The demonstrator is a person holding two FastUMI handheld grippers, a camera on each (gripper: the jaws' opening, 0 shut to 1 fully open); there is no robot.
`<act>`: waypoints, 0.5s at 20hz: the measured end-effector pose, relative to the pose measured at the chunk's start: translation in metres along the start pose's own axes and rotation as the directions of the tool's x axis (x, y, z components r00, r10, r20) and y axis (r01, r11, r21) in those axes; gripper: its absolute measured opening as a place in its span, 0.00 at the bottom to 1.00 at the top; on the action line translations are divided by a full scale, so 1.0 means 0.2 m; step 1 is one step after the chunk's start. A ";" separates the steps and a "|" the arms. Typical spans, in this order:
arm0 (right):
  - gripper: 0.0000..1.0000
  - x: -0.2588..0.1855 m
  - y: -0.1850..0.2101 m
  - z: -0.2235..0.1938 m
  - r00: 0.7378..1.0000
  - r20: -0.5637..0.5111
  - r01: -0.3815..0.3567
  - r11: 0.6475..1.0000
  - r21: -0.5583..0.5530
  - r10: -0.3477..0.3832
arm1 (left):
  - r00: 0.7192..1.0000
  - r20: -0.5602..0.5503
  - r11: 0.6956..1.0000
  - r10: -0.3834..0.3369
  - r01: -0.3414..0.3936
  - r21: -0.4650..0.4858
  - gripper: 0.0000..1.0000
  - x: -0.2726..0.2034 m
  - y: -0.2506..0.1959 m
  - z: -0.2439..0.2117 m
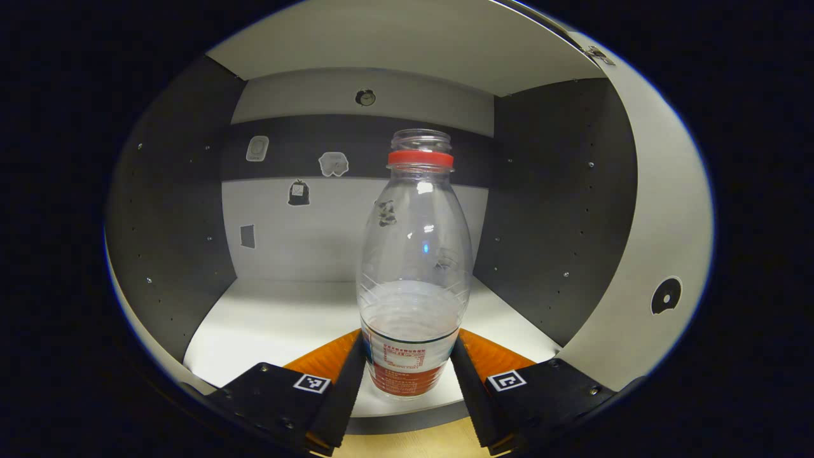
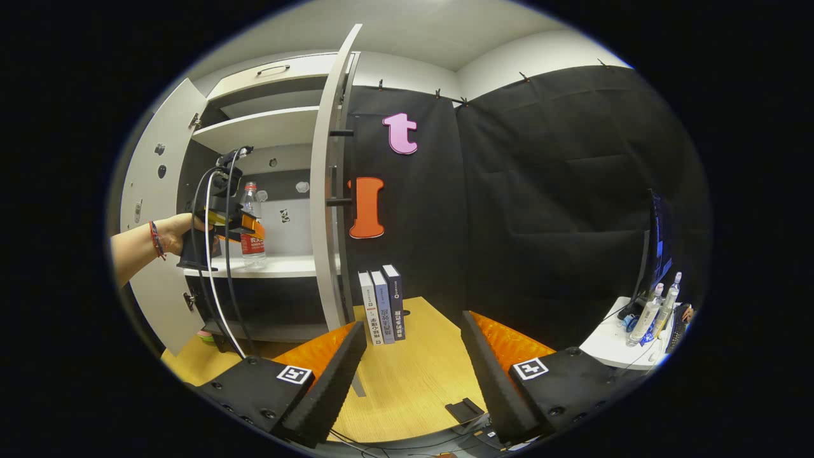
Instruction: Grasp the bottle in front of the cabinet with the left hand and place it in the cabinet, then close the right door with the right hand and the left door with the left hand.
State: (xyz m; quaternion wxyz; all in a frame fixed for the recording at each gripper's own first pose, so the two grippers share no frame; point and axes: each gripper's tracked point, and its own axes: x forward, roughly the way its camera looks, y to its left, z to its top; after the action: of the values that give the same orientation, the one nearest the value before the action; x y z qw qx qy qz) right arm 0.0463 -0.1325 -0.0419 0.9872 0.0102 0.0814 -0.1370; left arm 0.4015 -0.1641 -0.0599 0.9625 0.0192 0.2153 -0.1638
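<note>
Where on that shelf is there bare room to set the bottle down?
The shelf is bare left of and behind the bottle, out to both side walls. The only crowded spot is the front edge, where the left tool grips the bottle.

— Left gripper (image 1: 407,375) status?
— Fingers level, pointing forward, clamped on the bottle (image 1: 413,267); a hand (image 2: 184,232) grips its handle.
— Right gripper (image 2: 413,375)?
— Jaws apart, holding nothing, level.

bottle (image 1: 413,273) upright on cabinet shelf (image 1: 280,324), between open doors (image 2: 327,191)
</note>
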 end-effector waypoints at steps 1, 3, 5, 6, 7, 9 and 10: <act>0.98 0.00 0.00 0.00 1.000 -0.002 0.004 1.000 -0.001 -0.004 | 1.000 -0.003 1.000 0.000 0.000 -0.003 0.75 0.01 0.00 -0.01; 0.98 0.00 0.00 0.01 1.000 -0.004 0.009 1.000 -0.006 -0.009 | 1.000 -0.005 1.000 0.002 -0.002 -0.002 0.76 0.01 0.00 -0.01; 0.98 0.00 -0.01 0.01 1.000 0.001 0.013 1.000 -0.011 -0.013 | 1.000 0.005 1.000 0.007 -0.007 0.002 0.80 0.02 0.01 0.00; 0.98 0.00 -0.01 0.02 1.000 0.006 0.014 1.000 -0.011 -0.014 | 1.000 0.008 1.000 0.013 -0.013 0.010 0.82 0.01 0.03 0.00; 0.98 0.00 -0.01 0.03 1.000 0.010 0.015 1.000 -0.008 -0.015 | 1.000 0.015 1.000 0.022 -0.022 0.019 0.89 0.01 0.04 0.02; 0.98 0.00 0.00 0.03 1.000 0.011 0.010 1.000 -0.005 -0.010 | 0.999 0.028 0.999 0.028 -0.029 0.029 0.96 -0.02 0.05 0.03; 0.99 0.00 0.01 0.04 1.000 0.012 0.008 1.000 -0.006 -0.008 | 0.999 0.032 0.999 0.030 -0.031 0.029 0.95 -0.04 0.05 0.03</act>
State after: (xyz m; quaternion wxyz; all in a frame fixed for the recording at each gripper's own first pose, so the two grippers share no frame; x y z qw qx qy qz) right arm 0.0479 -0.1312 -0.0346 0.9871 0.0059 0.0761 -0.1409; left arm 0.4014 -0.1535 -0.0509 0.9678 0.0342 0.1972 -0.1527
